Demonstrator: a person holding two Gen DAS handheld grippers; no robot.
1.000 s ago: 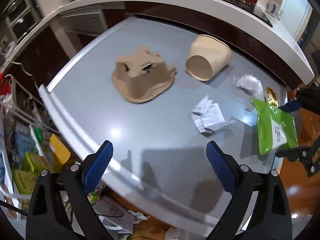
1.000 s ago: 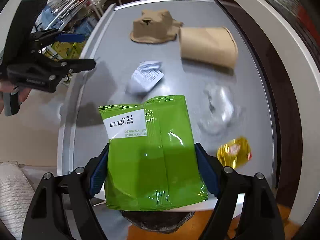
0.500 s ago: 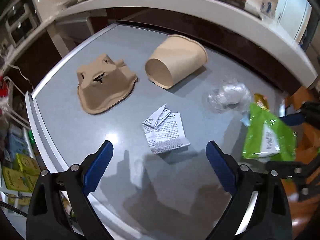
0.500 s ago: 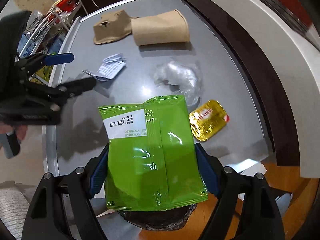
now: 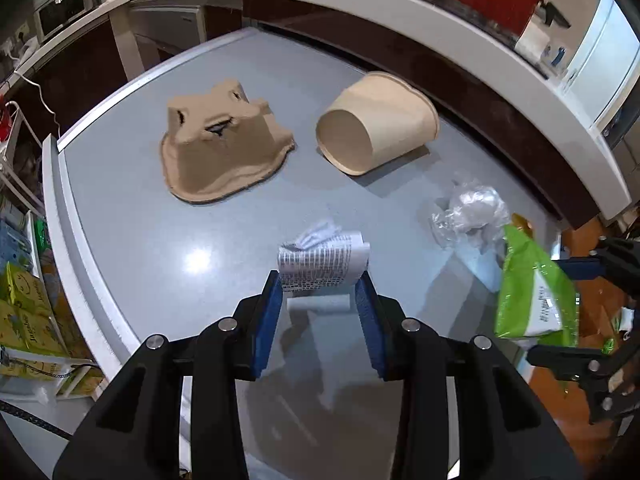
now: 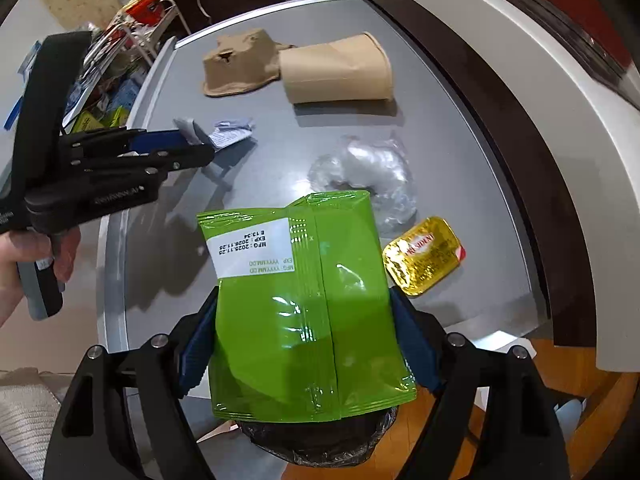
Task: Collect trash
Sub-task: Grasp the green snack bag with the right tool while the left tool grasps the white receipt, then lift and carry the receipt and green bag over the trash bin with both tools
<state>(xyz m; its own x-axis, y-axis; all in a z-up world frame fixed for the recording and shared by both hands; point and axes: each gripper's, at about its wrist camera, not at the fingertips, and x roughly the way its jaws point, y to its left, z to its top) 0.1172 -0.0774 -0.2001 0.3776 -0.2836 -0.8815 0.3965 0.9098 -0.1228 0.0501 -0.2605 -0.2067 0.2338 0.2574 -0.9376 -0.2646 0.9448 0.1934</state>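
A crumpled printed receipt (image 5: 322,258) lies on the grey table (image 5: 152,240). My left gripper (image 5: 318,280) is closing tight on it, both blue pads pressing its sides. In the right wrist view the same left gripper (image 6: 196,144) comes in from the left, a hand on its handle, with the receipt (image 6: 232,132) at its tips. My right gripper (image 6: 304,300) is shut on a green foil pouch (image 6: 296,328), held by its edges above a black bin bag (image 6: 320,436) at the table's edge.
On the table lie a brown pulp cup carrier (image 5: 220,152), a tipped paper cup (image 5: 376,128), crumpled clear plastic (image 5: 468,208) and a gold foil packet (image 6: 424,256). A white counter (image 5: 440,28) curves behind. A rack of boxes (image 5: 24,312) stands to the left.
My left gripper moved in over the table to the receipt and shut on it; it was wide open before. The right gripper kept the green pouch and rolled slightly.
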